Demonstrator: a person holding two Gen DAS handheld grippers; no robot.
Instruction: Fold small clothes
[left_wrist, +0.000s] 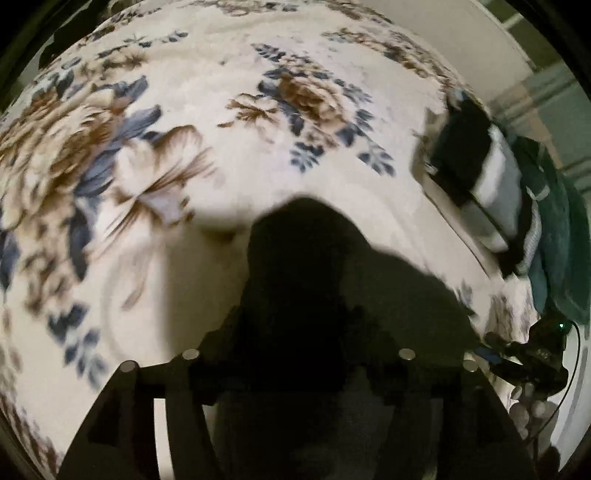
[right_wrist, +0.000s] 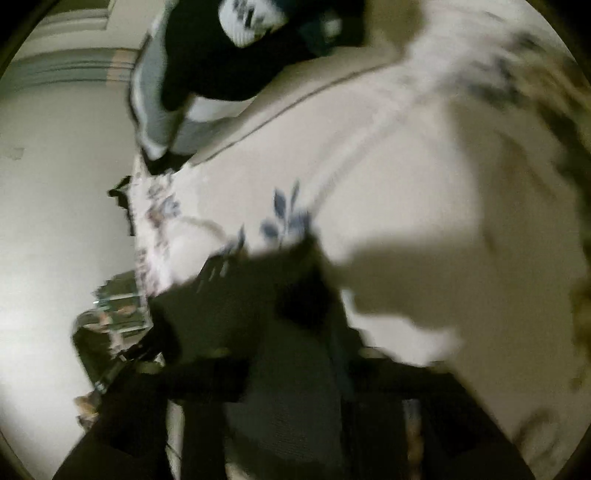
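Note:
A small black garment (left_wrist: 314, 266) hangs bunched between my left gripper's (left_wrist: 299, 332) fingers, which are shut on it above the floral bedspread (left_wrist: 221, 147). The same dark cloth (right_wrist: 258, 302) drapes over my right gripper (right_wrist: 295, 314), which looks shut on it; that view is blurred and the fingertips are hidden by the cloth. The right gripper (left_wrist: 532, 350) also shows at the left wrist view's lower right, near the bed's edge.
A pile of folded clothes, black, white, grey and teal (left_wrist: 491, 184), lies at the bed's right edge; it also shows in the right wrist view (right_wrist: 221, 55). A cream floor (right_wrist: 55, 203) lies beyond the bed edge, with a metal-framed object (right_wrist: 114, 314) beside it.

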